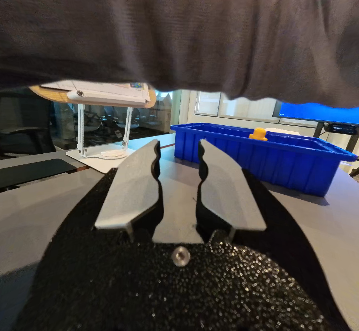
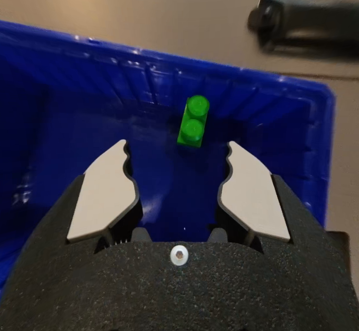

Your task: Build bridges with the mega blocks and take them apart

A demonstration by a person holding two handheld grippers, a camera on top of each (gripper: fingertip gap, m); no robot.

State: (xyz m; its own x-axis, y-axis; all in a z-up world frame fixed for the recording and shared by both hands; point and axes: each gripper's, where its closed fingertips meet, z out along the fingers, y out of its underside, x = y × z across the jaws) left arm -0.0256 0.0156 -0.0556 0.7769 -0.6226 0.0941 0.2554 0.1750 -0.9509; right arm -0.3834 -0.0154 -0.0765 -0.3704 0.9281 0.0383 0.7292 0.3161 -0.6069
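Observation:
My right gripper [image 2: 177, 144] is open and empty, pointing down into a blue bin [image 2: 81, 92]. A green two-stud block [image 2: 193, 122] lies on the bin floor near the far wall, just beyond and slightly right of the fingertip gap, not touched. My left gripper [image 1: 179, 143] is open and empty, low over the grey table [image 1: 48, 214], left of the same blue bin [image 1: 262, 162]. An orange block [image 1: 258, 133] sticks up above the bin rim in the left wrist view.
A dark sleeve [image 1: 174, 30] fills the upper half of the left wrist view. A white paper stand [image 1: 104, 127] stands on the table to the bin's left. A black chair base with a castor [image 2: 303, 20] is on the floor beyond the bin. About 35 cm separates my left fingertips from my right.

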